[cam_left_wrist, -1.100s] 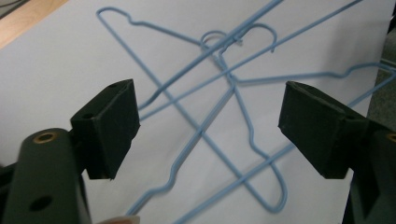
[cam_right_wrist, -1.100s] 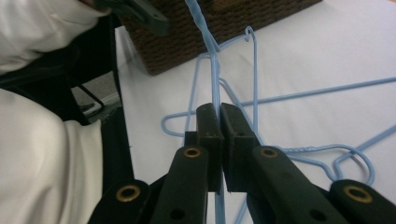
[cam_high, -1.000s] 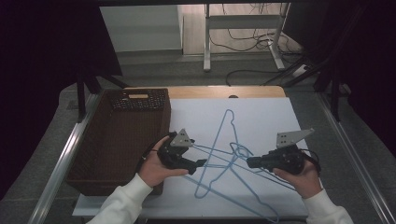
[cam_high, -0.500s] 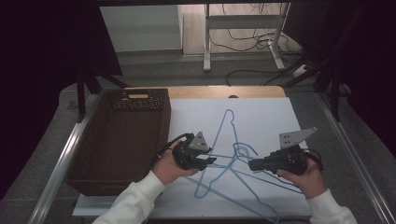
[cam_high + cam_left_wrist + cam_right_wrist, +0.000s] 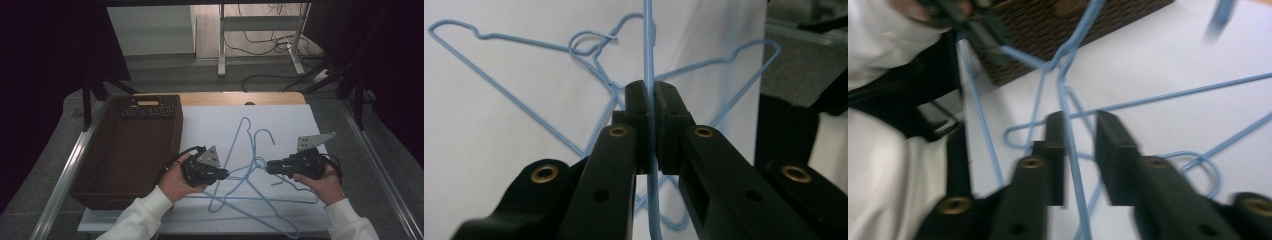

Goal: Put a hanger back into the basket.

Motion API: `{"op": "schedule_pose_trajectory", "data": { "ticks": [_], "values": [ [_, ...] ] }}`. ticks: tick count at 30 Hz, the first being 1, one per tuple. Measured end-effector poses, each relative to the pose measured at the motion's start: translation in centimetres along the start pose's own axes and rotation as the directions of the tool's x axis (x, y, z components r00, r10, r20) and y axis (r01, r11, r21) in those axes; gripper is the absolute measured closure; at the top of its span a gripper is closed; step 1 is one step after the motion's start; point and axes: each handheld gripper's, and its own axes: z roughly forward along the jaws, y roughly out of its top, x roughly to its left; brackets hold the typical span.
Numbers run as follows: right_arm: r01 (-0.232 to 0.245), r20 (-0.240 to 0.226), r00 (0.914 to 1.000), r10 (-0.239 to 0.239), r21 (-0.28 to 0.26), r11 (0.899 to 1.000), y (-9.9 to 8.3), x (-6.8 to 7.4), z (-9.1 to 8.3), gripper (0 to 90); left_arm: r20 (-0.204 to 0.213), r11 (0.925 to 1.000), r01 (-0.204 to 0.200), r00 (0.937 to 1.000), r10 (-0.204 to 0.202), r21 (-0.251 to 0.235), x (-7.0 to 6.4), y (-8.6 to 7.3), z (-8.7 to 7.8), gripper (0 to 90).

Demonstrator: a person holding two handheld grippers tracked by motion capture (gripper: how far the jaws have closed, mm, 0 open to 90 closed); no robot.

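A tangle of blue wire hangers (image 5: 250, 170) is spread on the white sheet of the table (image 5: 210, 120), just right of the dark wicker basket (image 5: 127, 150). One hanger wire (image 5: 648, 60) is clamped between the shut jaws of the left hand-held gripper (image 5: 224, 174), seen plainly in the left gripper view, the wire's long axis running straight ahead through the jaws. The right hand-held gripper (image 5: 268, 166) is held released, its jaws standing apart astride another wire (image 5: 1068, 125), which lies lengthwise in the gap. That wire is judged nearer the right hand, so a closing of those jaws would secure it; the basket lies away to the left.
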Motion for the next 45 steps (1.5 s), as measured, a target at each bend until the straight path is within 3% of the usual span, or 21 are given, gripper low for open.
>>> {"op": "schedule_pose_trajectory", "data": {
  "ticks": [3,7,13,15,21,24,25,28,29,31,33,36,37,45],
  "values": [
    [-0.003,0.057,0.9984,0.006,-0.046,0.999,0.0,0.1,-0.3,53.9,-0.010,0.9995,0.022,0.9997,-0.022,-0.021,0.1,-0.5,-0.7,87.0],
    [-0.003,0.168,0.9855,0.024,-0.119,0.993,-0.2,0.3,-1.2,34.5,-0.013,0.9966,0.051,0.9985,-0.052,-0.064,0.2,-1.1,-2.0,87.0],
    [-0.038,0.247,0.9657,0.079,-0.168,0.985,-1.2,0.4,-1.9,20.7,-0.028,0.9880,0.076,0.9964,-0.081,-0.135,0.0,-1.7,-4.2,87.0],
    [-0.044,0.256,0.9627,0.087,-0.169,0.985,-1.4,0.3,-1.9,18.9,-0.034,0.9864,0.078,0.9959,-0.083,-0.145,0.0,-1.8,-4.6,87.0],
    [-0.054,0.293,0.9506,0.102,-0.166,0.985,-2.0,0.2,-1.7,15.4,-0.070,0.9717,0.113,0.9891,-0.130,-0.208,0.5,-2.7,-6.9,87.0],
    [-0.061,0.294,0.9501,0.106,-0.159,0.985,-2.2,0.2,-1.5,15.4,-0.077,0.9657,0.128,0.9858,-0.149,-0.226,0.8,-3.1,-7.5,87.0],
    [-0.064,0.291,0.9509,0.104,-0.143,0.988,-2.4,0.1,-1.1,15.1,-0.087,0.9576,0.143,0.9817,-0.169,-0.250,1.0,-3.6,-8.1,87.0],
    [-0.061,0.294,0.9510,0.094,-0.122,0.991,-2.6,0.1,-0.6,15.0,-0.103,0.9471,0.156,0.9762,-0.191,-0.281,1.3,-4.3,-9.2,87.0],
    [-0.063,0.293,0.9514,0.095,-0.118,0.991,-2.6,0.1,-0.5,15.0,-0.103,0.9471,0.156,0.9762,-0.191,-0.281,1.3,-4.3,-9.2,87.0],
    [-0.063,0.298,0.9501,0.094,-0.110,0.992,-2.6,0.1,-0.4,14.9,-0.111,0.9380,0.173,0.9704,-0.214,-0.301,1.6,-4.9,-10.3,87.0],
    [-0.065,0.297,0.9501,0.095,-0.107,0.992,-2.7,0.0,-0.3,14.8,-0.115,0.9353,0.176,0.9687,-0.220,-0.307,1.7,-5.2,-10.7,87.0],
    [-0.068,0.307,0.9468,0.095,-0.096,0.993,-2.8,-0.1,-0.2,14.6,-0.124,0.9225,0.197,0.9604,-0.250,-0.332,2.1,-6.1,-12.0,87.0],
    [-0.069,0.309,0.9462,0.095,-0.094,0.993,-2.9,-0.1,-0.2,14.5,-0.124,0.9225,0.197,0.9604,-0.250,-0.332,2.1,-6.1,-12.0,87.0],
    [-0.072,0.315,0.9444,0.092,-0.075,0.995,-3.1,-0.2,0.2,14.3,-0.170,0.8965,0.232,0.9344,-0.313,-0.378,3.0,-8.4,-14.3,87.0]
  ]
}}
